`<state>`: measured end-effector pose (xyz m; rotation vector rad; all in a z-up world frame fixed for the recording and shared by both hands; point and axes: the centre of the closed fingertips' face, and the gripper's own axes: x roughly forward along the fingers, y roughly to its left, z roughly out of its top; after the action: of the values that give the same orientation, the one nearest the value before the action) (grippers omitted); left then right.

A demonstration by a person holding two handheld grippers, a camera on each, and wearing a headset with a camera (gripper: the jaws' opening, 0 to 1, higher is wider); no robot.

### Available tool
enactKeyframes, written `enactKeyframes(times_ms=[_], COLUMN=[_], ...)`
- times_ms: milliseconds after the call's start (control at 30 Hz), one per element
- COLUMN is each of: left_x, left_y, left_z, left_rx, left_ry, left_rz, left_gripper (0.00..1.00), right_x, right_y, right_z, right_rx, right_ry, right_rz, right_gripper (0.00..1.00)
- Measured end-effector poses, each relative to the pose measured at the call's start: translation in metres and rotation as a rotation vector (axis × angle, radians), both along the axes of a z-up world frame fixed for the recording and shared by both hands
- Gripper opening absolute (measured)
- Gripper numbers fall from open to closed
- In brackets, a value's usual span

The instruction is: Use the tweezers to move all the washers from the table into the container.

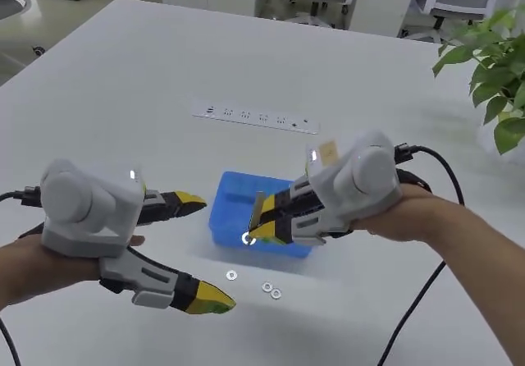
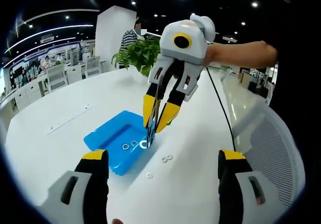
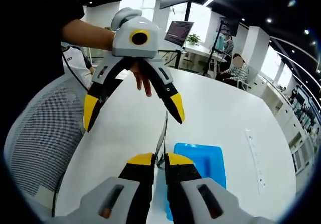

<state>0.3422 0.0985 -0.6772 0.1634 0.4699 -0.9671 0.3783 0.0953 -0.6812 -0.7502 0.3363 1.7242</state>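
Opposed gripper views, shared container (image 2: 108, 136)

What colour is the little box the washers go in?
The container is bright blue. It shows best in the left gripper view.

Container (image 1: 238, 206) on the bench (image 1: 123, 79) — three washers (image 1: 267, 286) just before it, socket strip (image 1: 256, 116) behind it, plant (image 1: 492, 70) far right.
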Motion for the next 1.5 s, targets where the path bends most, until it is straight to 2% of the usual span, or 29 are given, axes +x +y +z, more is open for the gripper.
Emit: enactKeyframes(times_ms=[267,533,833,1000,1500], left_x=[0.011,0.019,0.033,0.039,0.061], left_y=[0.004,0.004,0.004,0.004,0.009], left_z=[0.006,0.008,0.009,0.008,0.006], left_rx=[-0.016,-0.018,-0.020,-0.021,-0.014], left_ry=[-0.010,-0.014,-0.023,-0.019,-0.026], left_rz=[0.023,0.020,0.019,0.013,0.006], left_gripper=[0.99,0.99,0.98,0.94,0.88], right_x=[0.016,0.029,0.040,0.045,0.055], right_y=[0.003,0.007,0.010,0.013,0.021], right_z=[-0.003,-0.013,-0.028,-0.034,-0.055], right_rx=[0.010,0.007,-0.007,-0.013,-0.040], right_ry=[-0.019,-0.034,-0.024,-0.014,0.008], right_rz=[-0.015,-0.021,-0.025,-0.023,-0.011], right_gripper=[0.09,0.09,0.09,0.09,0.09])
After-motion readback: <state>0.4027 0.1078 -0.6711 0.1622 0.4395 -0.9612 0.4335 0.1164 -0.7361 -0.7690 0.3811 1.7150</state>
